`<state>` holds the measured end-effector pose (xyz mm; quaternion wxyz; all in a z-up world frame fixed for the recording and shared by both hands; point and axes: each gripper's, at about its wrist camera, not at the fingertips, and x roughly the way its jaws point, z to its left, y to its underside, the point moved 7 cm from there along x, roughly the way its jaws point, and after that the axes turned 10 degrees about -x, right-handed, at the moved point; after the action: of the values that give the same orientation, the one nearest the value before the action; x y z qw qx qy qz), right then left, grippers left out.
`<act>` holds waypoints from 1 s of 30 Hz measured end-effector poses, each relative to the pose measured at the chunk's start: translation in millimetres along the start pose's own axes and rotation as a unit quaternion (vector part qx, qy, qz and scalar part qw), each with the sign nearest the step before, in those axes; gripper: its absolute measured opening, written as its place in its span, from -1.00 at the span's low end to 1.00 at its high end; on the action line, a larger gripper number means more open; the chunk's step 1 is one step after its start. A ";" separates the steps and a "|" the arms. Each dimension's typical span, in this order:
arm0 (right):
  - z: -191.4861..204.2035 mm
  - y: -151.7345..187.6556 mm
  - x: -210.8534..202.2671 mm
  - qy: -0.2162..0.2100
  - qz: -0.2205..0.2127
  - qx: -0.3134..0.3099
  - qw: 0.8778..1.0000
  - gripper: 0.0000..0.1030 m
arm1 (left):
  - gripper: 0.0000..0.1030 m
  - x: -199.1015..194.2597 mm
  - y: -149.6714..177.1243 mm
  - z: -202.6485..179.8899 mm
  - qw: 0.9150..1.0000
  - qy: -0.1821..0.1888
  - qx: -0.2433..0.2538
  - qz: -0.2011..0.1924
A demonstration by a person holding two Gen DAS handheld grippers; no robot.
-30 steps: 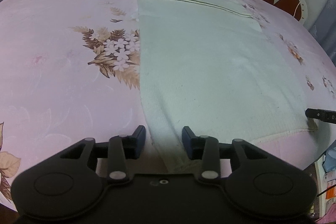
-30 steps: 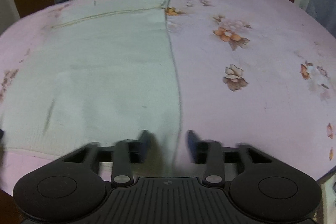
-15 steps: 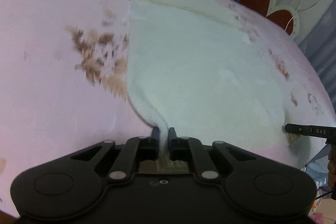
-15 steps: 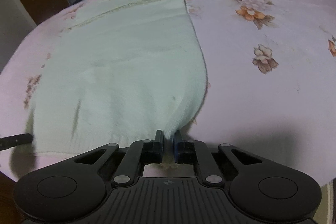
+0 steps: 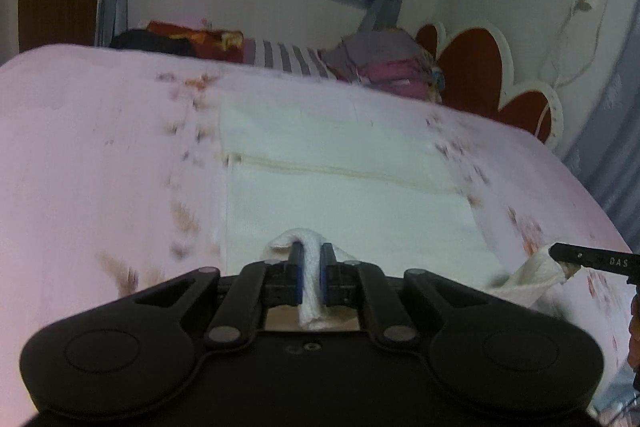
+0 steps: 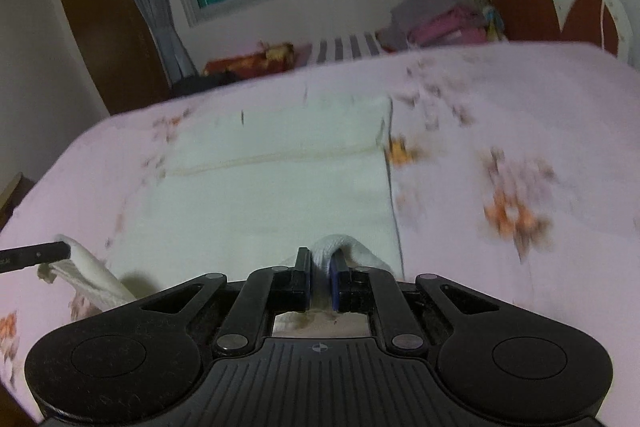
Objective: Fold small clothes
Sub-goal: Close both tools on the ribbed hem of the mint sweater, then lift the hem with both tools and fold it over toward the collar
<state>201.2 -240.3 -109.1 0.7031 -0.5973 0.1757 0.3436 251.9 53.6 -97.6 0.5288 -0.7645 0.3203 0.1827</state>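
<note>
Pale cream knit garment (image 5: pixel 344 211) lies flat across the middle of the pink floral bedsheet (image 5: pixel 100 155), its near hem lifted off the sheet at both corners. Left gripper (image 5: pixel 311 269): jaws have just closed, now pressed together on the near-left corner of the garment, fabric bunched between the blue pads and hanging out behind them. Right gripper (image 6: pixel 320 273): jaws also just closed, pinching the near-right corner the same way, knit folded over between the pads. Each wrist view shows the other gripper's black fingertip at the frame edge with a raised corner of cloth on it. Fold line or seam runs across the garment toward the far edge of the bed. Stack of folded pink and grey clothes (image 5: pixel 384 67) sits at the far right corner, beside the red scalloped headboard (image 5: pixel 480 79). Both views blurred.
</note>
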 end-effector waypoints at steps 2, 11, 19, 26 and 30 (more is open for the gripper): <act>-5.3 -18.8 13.2 0.001 -0.011 -0.002 1.000 -0.83 | -0.87 14.0 -14.7 -2.5 1.000 -0.005 0.001 -0.013; -31.7 -88.7 87.6 0.001 -0.044 0.003 0.999 -0.84 | -0.87 82.1 -80.4 -7.0 0.999 -0.024 0.002 -0.044; -61.0 -142.6 165.6 -0.010 -0.039 0.027 0.999 -0.84 | -0.87 150.8 -125.6 1.2 0.997 -0.052 -0.011 -0.054; -88.7 -161.3 227.2 -0.006 -0.018 0.061 0.998 -0.84 | -0.87 206.8 -143.0 13.5 0.995 -0.091 -0.018 -0.038; -102.9 -162.8 258.6 -0.005 0.005 0.086 0.996 -0.84 | -0.87 233.4 -145.9 19.4 0.993 -0.113 -0.017 -0.021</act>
<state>512.4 -276.7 -185.2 0.7509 -0.5319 0.2044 0.3338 522.6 36.7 -148.2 0.5523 -0.7542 0.2392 0.2626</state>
